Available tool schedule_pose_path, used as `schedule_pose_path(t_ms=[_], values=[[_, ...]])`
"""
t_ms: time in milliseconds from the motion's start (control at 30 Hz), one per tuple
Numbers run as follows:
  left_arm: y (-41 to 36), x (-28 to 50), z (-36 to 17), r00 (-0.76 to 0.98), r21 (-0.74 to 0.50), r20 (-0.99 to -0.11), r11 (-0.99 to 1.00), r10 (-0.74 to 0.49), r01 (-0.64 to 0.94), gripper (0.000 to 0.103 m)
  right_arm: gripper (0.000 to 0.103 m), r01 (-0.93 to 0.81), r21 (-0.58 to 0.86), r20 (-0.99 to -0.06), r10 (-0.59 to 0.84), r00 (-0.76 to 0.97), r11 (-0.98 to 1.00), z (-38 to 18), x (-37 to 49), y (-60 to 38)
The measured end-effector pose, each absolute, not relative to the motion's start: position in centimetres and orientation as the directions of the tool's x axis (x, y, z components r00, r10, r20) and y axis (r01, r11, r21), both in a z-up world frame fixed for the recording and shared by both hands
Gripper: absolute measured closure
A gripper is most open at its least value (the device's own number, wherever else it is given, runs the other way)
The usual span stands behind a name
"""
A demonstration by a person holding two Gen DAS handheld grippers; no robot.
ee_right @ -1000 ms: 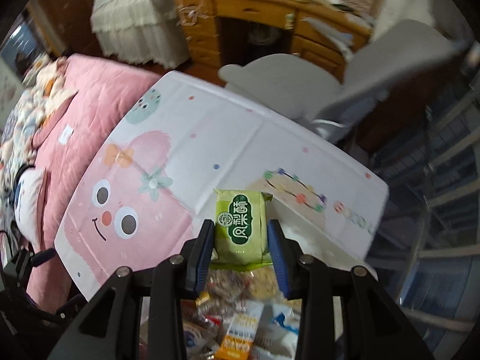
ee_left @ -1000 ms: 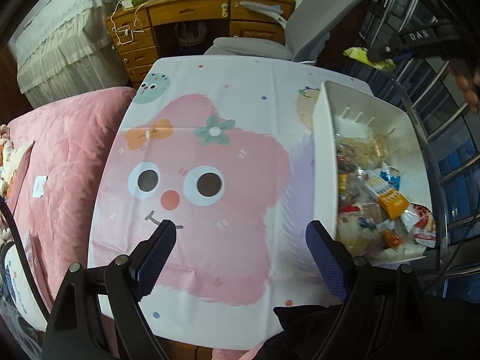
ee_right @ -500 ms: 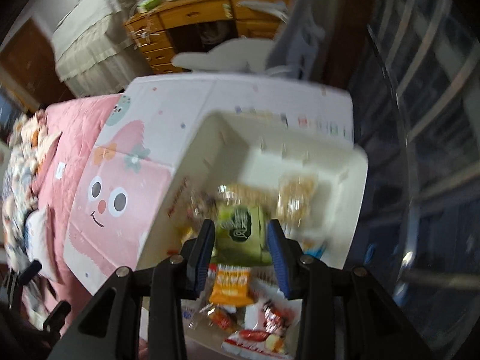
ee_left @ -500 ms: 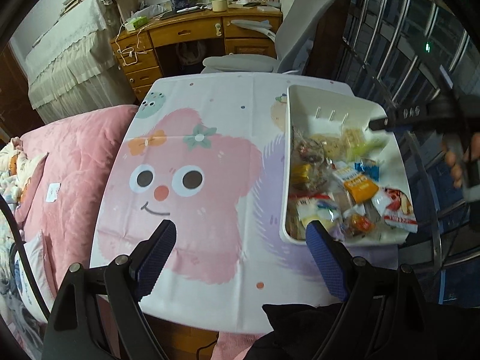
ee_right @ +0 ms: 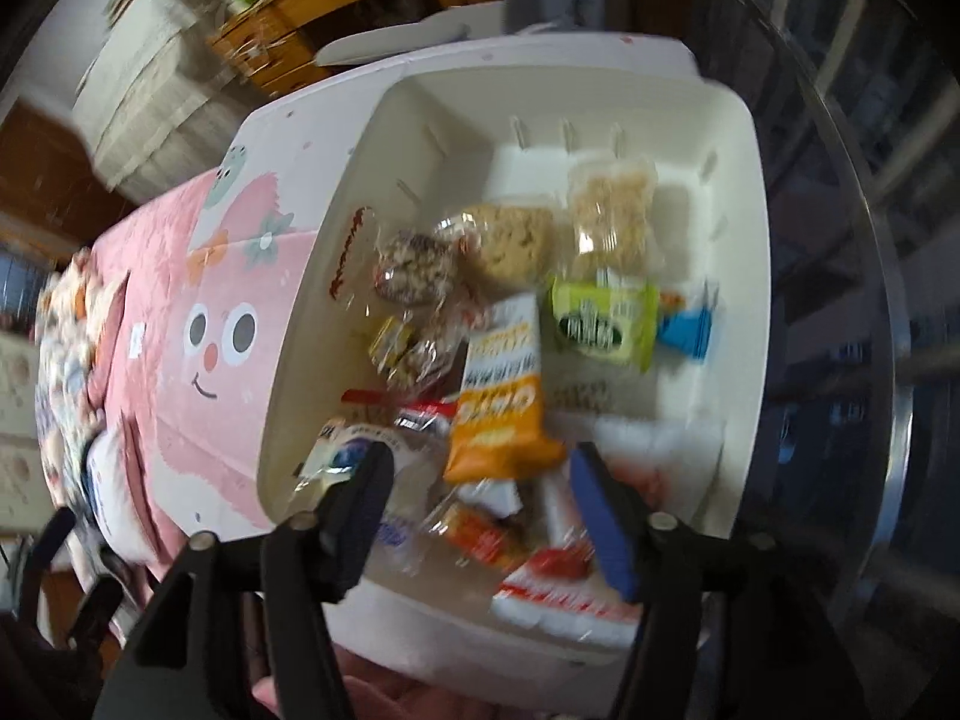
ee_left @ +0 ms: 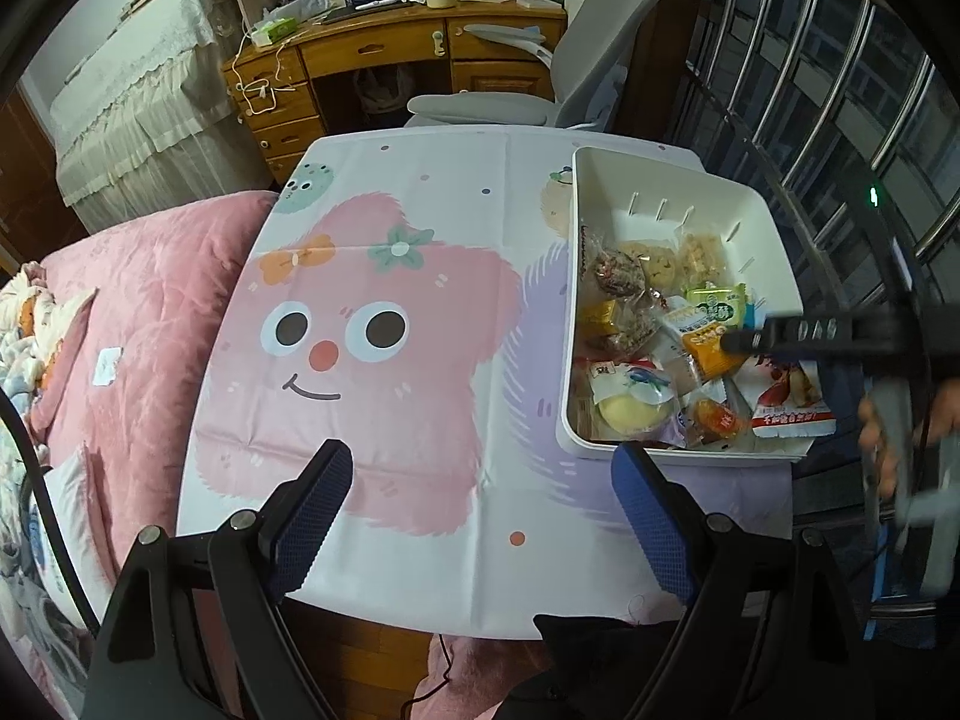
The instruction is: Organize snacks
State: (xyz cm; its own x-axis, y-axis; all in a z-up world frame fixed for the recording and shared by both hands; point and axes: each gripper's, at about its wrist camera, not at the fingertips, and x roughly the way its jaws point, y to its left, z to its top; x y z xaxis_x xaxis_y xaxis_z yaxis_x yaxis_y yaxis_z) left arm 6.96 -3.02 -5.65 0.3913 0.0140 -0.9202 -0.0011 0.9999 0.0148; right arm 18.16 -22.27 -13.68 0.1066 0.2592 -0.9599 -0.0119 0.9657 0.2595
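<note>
Right wrist view looks down into the white rectangular plastic bin at the right side of the cartoon-printed pink and white tablecloth; the right gripper hangs above the near half of the heap, its jaws just opened and nothing between them; the green foil snack packet lies loose among the other wrappers, just right of the orange and white snack pouch, so the drop-off step looks finished; the left gripper hovers over the near edge of the cloth, jaws wide and empty; no loose snack shows on the cloth, so the next move probably calls for lifting the right tool clear and searching elsewhere.
</note>
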Motion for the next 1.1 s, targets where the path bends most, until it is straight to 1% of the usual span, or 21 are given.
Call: schedule_pose_path(t_ms=[100,133,167,300,467,567,667,733,800,900,1000,1067,1100], values=[[-2.3,6.6,-5.6,0.405,-0.033,-0.913,0.999,-0.034,0.012,0.016,0.036,0.087,0.275,-0.959,0.268,0.092,0.957,-14.1,15.8,-21.5],[-1.9,6.4,-5.8,0.405,-0.049,-0.913,0.999,-0.054,0.023,0.016,0.034,0.097,0.279,-0.958,0.27,0.095,0.955,-14.2,15.1,-21.1],[-1.7,6.3,-6.1,0.396,-0.061,-0.916,0.998,-0.069,0.033,0.016,0.031,0.104,0.277,-0.959,0.267,0.098,0.955,-14.2,14.2,-20.6],[-0.4,5.6,-7.7,0.335,-0.1,-0.934,0.991,-0.124,0.087,0.016,0.025,0.106,0.248,-0.965,0.236,0.114,0.963,-14.3,10.3,-18.1],[1.4,4.3,-7.7,0.309,-0.144,-0.932,0.976,-0.189,0.163,0.016,0.013,0.123,0.225,-0.966,0.205,0.154,0.966,-13.0,6.0,-15.4],[2.9,3.4,-6.4,0.312,-0.134,-0.933,0.976,-0.182,0.169,0.016,0.01,0.129,0.209,-0.962,0.18,0.206,0.969,-11.1,3.6,-14.1],[3.8,2.2,-4.6,0.329,-0.127,-0.926,0.973,-0.185,0.191,0.016,0.009,0.164,0.235,-0.95,0.191,0.246,0.958,-8.4,1.4,-13.3],[4.3,1.7,-3.2,0.349,-0.111,-0.92,0.974,-0.176,0.199,0.015,0.008,0.17,0.222,-0.945,0.169,0.28,0.96,-6.4,-0.3,-12.6],[4.7,1.4,-1.7,0.375,-0.1,-0.912,0.976,-0.169,0.196,0.012,0.008,0.137,0.195,-0.947,0.15,0.283,0.971,-4.7,-1.5,-11.6],[5.1,0.8,1.4,0.462,-0.072,-0.874,0.981,-0.15,0.183,0.007,0.008,0.098,0.195,-0.942,0.159,0.294,0.976,-2.4,-2.7,-10.8],[4.4,0.2,3.0,0.503,-0.039,-0.853,0.979,-0.137,0.2,0.005,0.007,0.046,0.161,-0.928,0.135,0.348,0.986,0.1,-3.4,-10.2],[4.1,-0.1,4.0,0.537,-0.018,-0.835,0.982,-0.119,0.189,0.001,0.007,0.052,0.147,-0.915,0.116,0.387,0.988,1.5,-3.7,-10.3],[4.1,-0.2,4.5,0.559,-0.007,-0.823,0.985,-0.104,0.174,0.001,0.006,0.055,0.141,-0.904,0.106,0.414,0.988,2.2,-3.8,-10.4]])
